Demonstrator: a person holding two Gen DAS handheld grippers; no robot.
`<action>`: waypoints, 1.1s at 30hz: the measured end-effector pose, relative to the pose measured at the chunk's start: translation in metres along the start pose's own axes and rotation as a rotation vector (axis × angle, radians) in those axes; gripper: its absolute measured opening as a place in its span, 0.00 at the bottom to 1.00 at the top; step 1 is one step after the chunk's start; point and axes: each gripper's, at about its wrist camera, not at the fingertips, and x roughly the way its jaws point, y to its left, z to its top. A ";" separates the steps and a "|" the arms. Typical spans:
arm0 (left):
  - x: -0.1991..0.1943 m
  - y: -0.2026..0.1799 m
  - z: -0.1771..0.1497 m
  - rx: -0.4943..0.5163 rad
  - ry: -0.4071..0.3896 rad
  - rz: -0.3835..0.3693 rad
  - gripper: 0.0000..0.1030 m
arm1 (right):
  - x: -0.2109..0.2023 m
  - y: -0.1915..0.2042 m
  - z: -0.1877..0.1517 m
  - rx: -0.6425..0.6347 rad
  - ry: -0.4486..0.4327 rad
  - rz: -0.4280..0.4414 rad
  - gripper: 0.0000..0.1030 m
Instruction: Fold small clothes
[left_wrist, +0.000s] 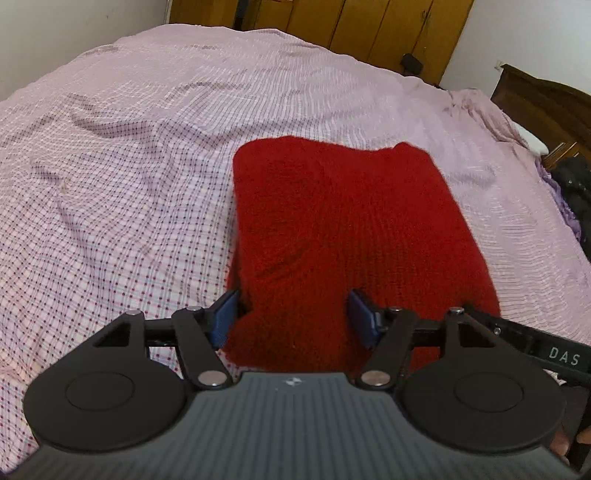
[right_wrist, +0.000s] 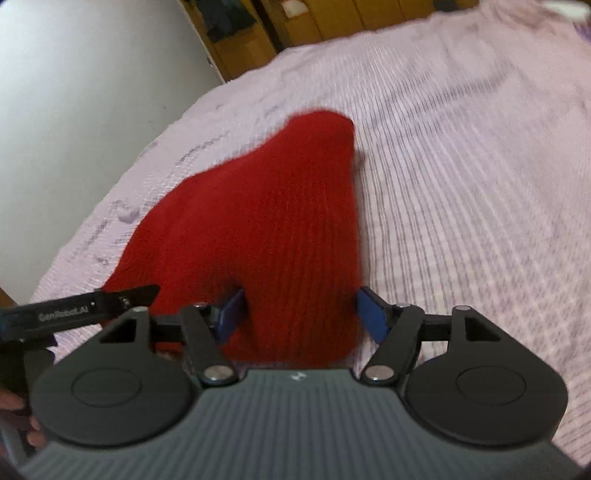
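Note:
A red knitted garment (left_wrist: 343, 229) lies folded into a rough rectangle on the pink checked bed cover (left_wrist: 129, 166). My left gripper (left_wrist: 294, 315) hangs over its near left corner, blue pads spread wide with the cloth's edge lying loose between them. In the right wrist view the same red garment (right_wrist: 280, 206) runs away from my right gripper (right_wrist: 301, 312), whose jaws also stand apart over the near right corner without pinching it. Each view catches a black finger of the other gripper at its side: the right one (left_wrist: 535, 343), the left one (right_wrist: 92, 308).
Bed cover (right_wrist: 461, 184) stretches wide on all sides of the garment. Wooden wardrobe doors (left_wrist: 369, 26) stand behind the bed. A dark headboard (left_wrist: 543, 99) and dark clothes (left_wrist: 572, 184) sit at the right. A white wall (right_wrist: 92, 74) borders the bed's far side.

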 end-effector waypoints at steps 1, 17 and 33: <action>0.000 0.001 -0.001 -0.009 0.003 0.004 0.72 | 0.000 -0.002 -0.002 0.011 0.009 0.005 0.68; -0.020 0.020 0.049 -0.021 0.010 -0.005 0.97 | -0.017 -0.017 0.039 0.159 -0.001 0.083 0.87; 0.046 0.038 0.036 -0.210 0.115 -0.162 0.99 | 0.049 -0.040 0.033 0.263 0.184 0.307 0.97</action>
